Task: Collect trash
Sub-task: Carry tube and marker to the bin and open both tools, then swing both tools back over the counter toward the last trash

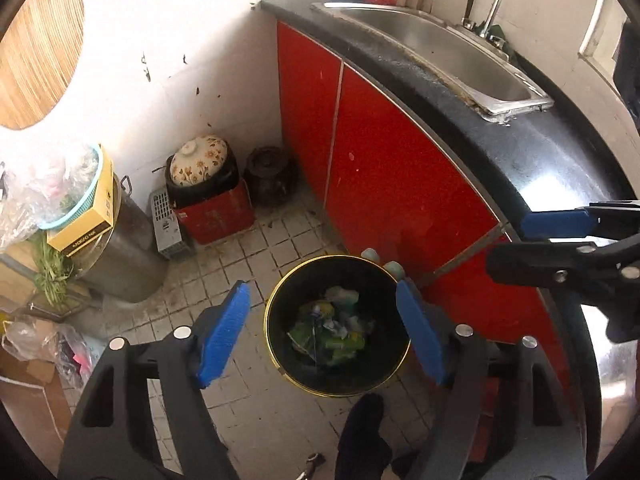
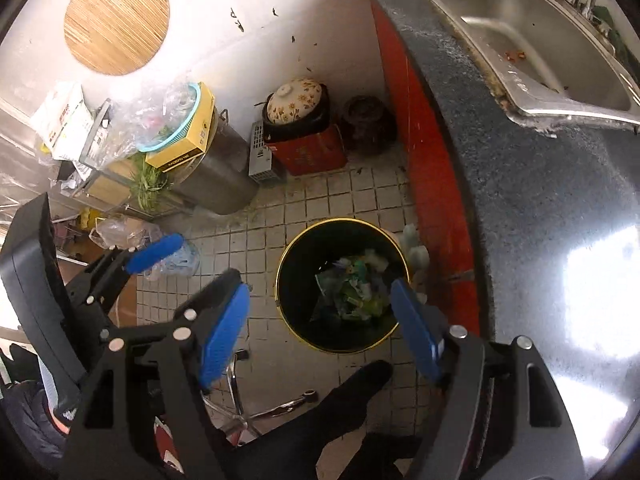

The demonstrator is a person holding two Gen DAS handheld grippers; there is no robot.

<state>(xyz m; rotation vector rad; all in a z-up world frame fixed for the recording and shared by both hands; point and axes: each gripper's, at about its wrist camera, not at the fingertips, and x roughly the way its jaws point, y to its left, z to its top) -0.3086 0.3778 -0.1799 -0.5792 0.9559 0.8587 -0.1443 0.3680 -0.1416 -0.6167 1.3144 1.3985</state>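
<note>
A: What takes up most of the room?

B: The dark counter (image 2: pixel 540 184) with its steel sink (image 1: pixel 436 48), running down the right side over red cabinet doors (image 1: pixel 400 184).

A: And on the tiled floor (image 2: pixel 340 200)?

B: A black bin (image 1: pixel 280 336) with a gold rim stands near the cabinets. Crumpled green and white trash (image 1: pixel 336 332) lies at its bottom. A steel pot (image 2: pixel 220 184) and a floral lid (image 1: pixel 199 160) sit far back by the wall.

A: The tools?

B: The left gripper (image 1: pixel 323 332) and the right gripper (image 2: pixel 320 320) both hang above the bin, jaws spread and released, nothing between the blue pads (image 2: pixel 224 332).
</note>
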